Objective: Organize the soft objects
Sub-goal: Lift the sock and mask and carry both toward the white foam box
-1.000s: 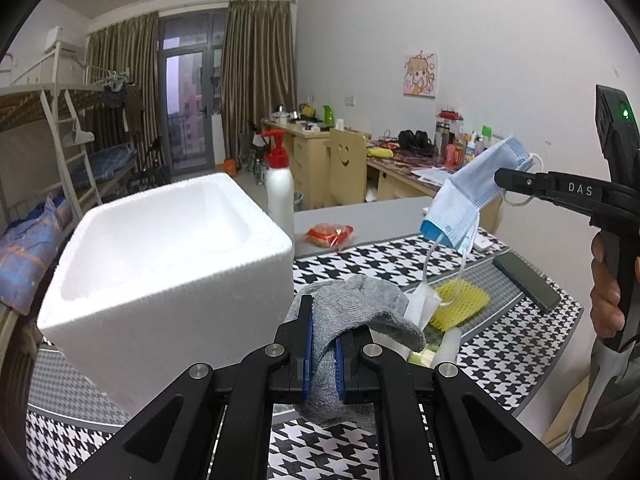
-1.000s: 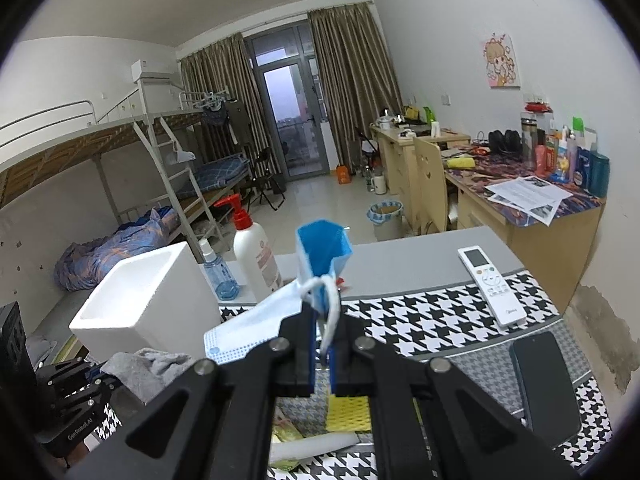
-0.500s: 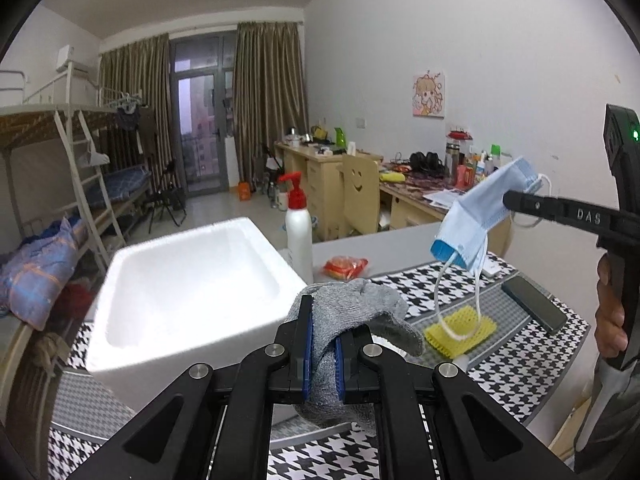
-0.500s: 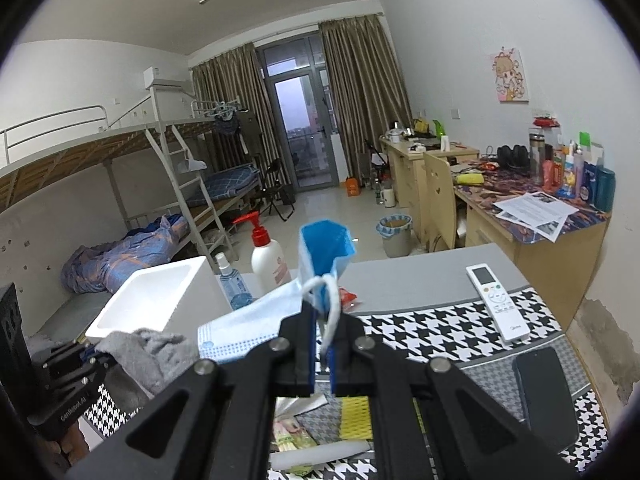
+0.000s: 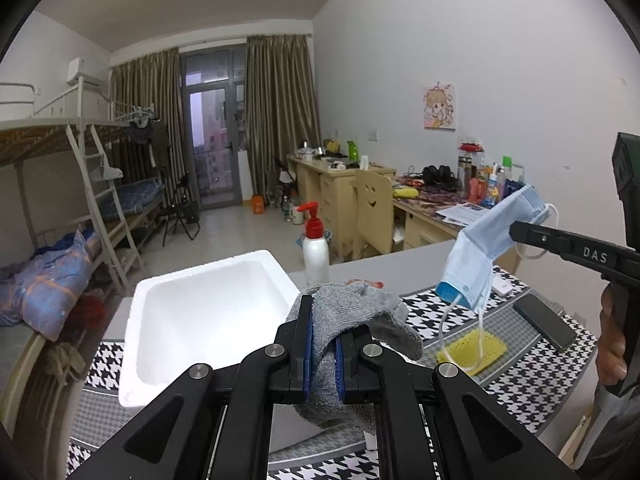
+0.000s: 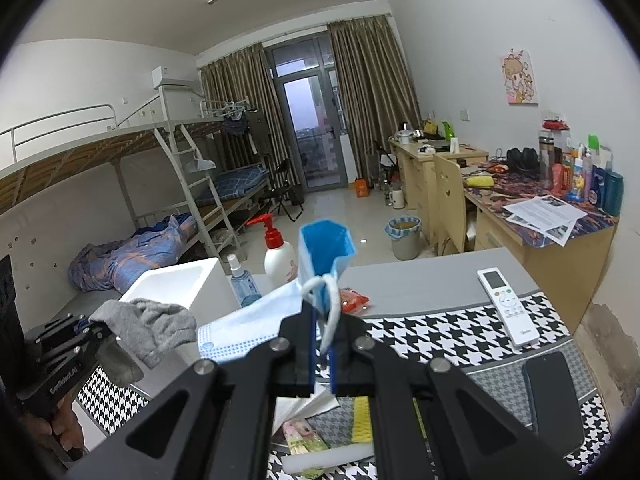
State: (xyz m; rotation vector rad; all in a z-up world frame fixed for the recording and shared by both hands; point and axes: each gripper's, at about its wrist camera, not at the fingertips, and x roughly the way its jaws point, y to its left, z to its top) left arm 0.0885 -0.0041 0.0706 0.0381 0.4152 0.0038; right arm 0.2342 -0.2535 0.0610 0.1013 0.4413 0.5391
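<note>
Your left gripper (image 5: pixel 323 346) is clamped on the grey sock (image 5: pixel 352 320), which droops over its fingers, held above the near edge of the white foam box (image 5: pixel 200 312); your right gripper (image 6: pixel 320 344) is pinched on the blue face mask (image 6: pixel 256 324), hanging clear above the houndstooth table (image 6: pixel 440 332)

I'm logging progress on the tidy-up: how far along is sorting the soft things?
Nothing looks stowed: the foam box shows empty inside. In hand: the left gripper is shut on the grey sock, the right gripper on the blue face mask. Left: both need stowing.
</note>
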